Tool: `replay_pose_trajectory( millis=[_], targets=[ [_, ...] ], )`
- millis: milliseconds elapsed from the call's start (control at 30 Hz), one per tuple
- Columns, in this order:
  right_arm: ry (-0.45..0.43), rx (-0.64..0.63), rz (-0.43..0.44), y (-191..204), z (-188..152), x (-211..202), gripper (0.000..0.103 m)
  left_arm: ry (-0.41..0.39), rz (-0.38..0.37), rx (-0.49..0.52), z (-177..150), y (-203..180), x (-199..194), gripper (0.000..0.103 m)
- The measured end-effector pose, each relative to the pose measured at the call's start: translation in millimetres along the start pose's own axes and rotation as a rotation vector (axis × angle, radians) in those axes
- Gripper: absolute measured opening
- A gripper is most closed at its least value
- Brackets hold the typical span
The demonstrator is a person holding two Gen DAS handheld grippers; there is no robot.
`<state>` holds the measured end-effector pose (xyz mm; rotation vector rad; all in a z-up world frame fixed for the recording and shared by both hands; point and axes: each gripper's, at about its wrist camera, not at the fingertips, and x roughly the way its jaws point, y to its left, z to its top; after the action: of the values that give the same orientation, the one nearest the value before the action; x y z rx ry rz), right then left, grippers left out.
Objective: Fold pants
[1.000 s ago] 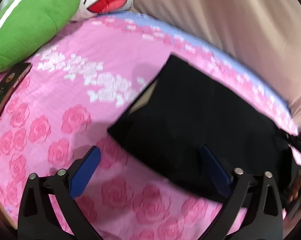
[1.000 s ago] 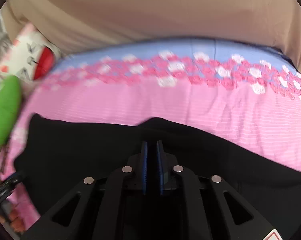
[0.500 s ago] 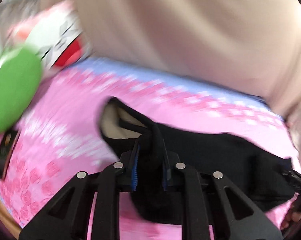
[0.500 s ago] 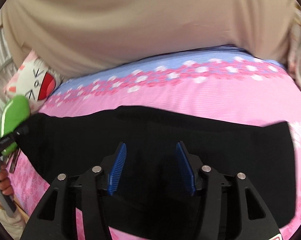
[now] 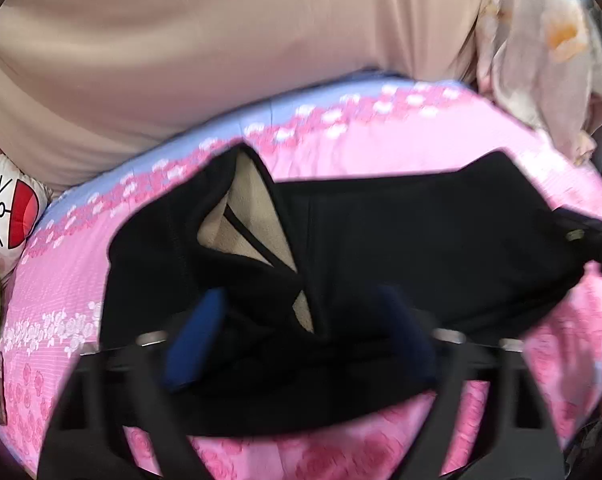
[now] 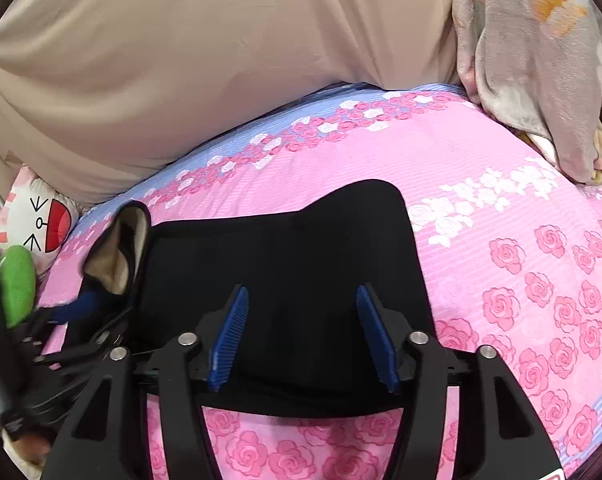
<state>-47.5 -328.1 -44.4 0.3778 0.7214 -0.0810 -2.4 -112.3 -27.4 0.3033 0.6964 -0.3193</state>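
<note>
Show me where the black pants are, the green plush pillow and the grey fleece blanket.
Black fabric pants (image 6: 301, 256): right wrist view, on the flat folded middle panel.
Green plush pillow (image 6: 18, 284): right wrist view, on its rounded end at the left edge.
Grey fleece blanket (image 6: 541, 60): right wrist view, on its hanging fold at the upper right.

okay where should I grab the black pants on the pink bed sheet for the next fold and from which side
Probably take the black fleece-lined pants at the left end, where the beige lining shows through a lifted, curled opening. That raised edge offers a lip to pinch; the rest lies flat on the pink rose-print sheet. Come in from the left, low.
</note>
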Motion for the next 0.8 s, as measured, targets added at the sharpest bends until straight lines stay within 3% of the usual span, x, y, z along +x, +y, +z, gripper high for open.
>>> replay_pose_trajectory(
  millis=[133,233,367,533,567,600,633,733,800],
  targets=[
    [0.015,-0.069,0.097,31.1,-3.2,3.8,0.065,-0.075,0.006,-0.053,-0.2,35.2,-46.8,0.089],
    [0.068,-0.119,0.248,73.1,-6.5,19.3,0.069,-0.107,0.104,-0.119,-3.4,72.4,-69.1,0.089],
    [0.146,-0.127,0.391,116.0,-10.7,43.3,0.078,-0.087,0.22,-0.192,-19.0,122.3,-76.2,0.09],
    [0.215,-0.146,0.354,149.1,-18.8,74.9,0.078,-0.043,0.25,-0.289,-45.6,168.1,-73.5,0.09],
    [0.231,-0.125,0.376,151.9,-20.5,81.1,0.071,-0.037,0.245,-0.298,-51.4,173.1,-73.8,0.09],
    [0.239,-0.108,0.395,156.0,-23.6,84.6,0.038,-0.03,0.243,-0.311,-55.4,178.1,-73.4,0.09],
    [0.237,-0.108,0.4,159.8,-24.3,86.0,0.021,-0.023,0.236,-0.323,-58.4,183.2,-70.5,0.09],
    [0.206,-0.16,0.375,179.6,-22.6,83.3,0.016,-0.011,0.22,-0.34,-64.6,191.2,-67.6,0.09],
    [0.191,-0.168,0.421,192.0,-13.0,73.3,0.015,-0.006,0.209,-0.348,-65.7,190.8,-67.4,0.09]
  ],
)
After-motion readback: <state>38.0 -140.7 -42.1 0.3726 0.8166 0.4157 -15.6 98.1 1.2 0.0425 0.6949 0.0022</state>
